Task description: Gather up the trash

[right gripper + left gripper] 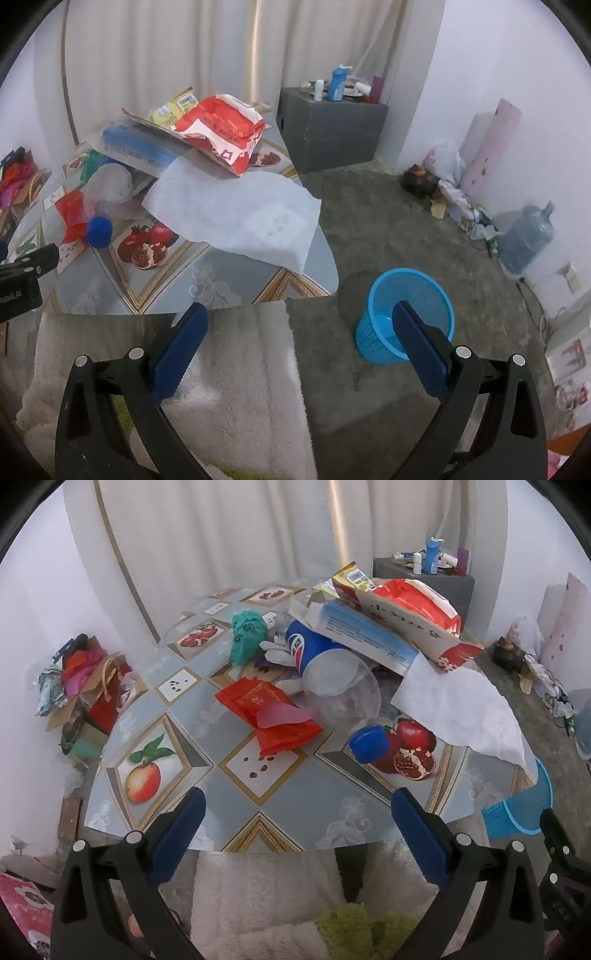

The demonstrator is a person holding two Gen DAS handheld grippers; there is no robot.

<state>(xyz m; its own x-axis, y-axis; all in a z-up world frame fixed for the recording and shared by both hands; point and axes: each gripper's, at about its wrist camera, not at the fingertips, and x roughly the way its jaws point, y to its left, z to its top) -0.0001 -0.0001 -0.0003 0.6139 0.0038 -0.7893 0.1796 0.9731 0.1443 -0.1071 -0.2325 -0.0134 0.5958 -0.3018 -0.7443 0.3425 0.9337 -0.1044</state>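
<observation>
Trash on table (325,812), blue cup (314,646) on its side, mouth toward camera, left tongs (299,808) and right tongs (299,325) spread, empty.

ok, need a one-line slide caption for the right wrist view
Open right tongs hover above a blue basket on the carpet, beside a table littered with trash.

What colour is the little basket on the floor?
Light blue. The basket shows best in the right wrist view.
</observation>
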